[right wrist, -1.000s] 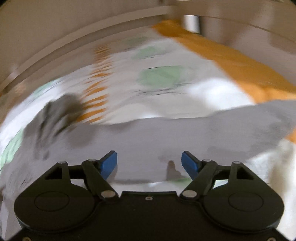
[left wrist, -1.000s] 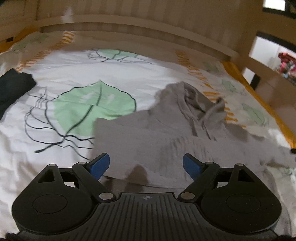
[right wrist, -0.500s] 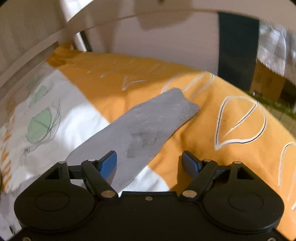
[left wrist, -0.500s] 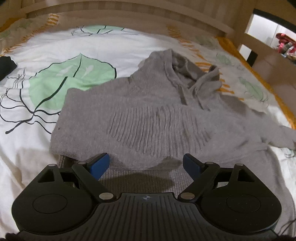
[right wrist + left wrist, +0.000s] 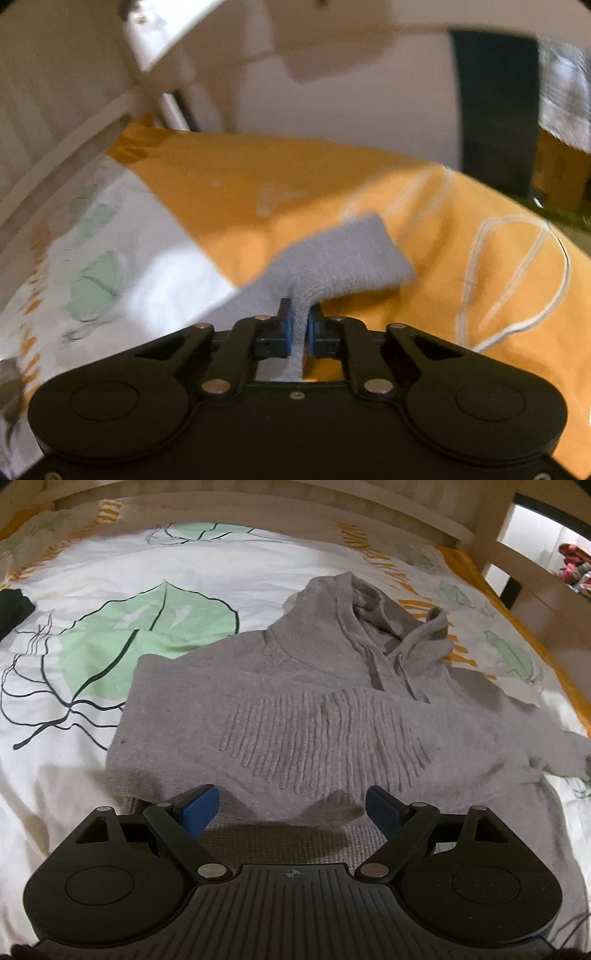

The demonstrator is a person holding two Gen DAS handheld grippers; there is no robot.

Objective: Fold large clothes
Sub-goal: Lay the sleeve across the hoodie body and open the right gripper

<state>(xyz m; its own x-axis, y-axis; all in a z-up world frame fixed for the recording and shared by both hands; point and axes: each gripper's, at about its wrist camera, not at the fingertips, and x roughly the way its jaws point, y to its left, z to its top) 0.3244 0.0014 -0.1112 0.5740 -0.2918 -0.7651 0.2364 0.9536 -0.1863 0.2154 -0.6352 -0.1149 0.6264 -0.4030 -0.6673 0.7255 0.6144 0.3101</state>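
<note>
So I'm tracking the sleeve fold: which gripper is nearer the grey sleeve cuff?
Right. The right gripper is shut on the sleeve cuff; the left gripper hangs open over the sweater's body, holding nothing.

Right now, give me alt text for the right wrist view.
The right claw is shut on a grey sweater sleeve, pinched near its cuff. Behind lies an orange and white leaf-print bedspread; the picture is blurred.

Dim, warm indoor light; the left view is sharp with fisheye-bent edges, the right perhaps motion-blurred throughout.
</note>
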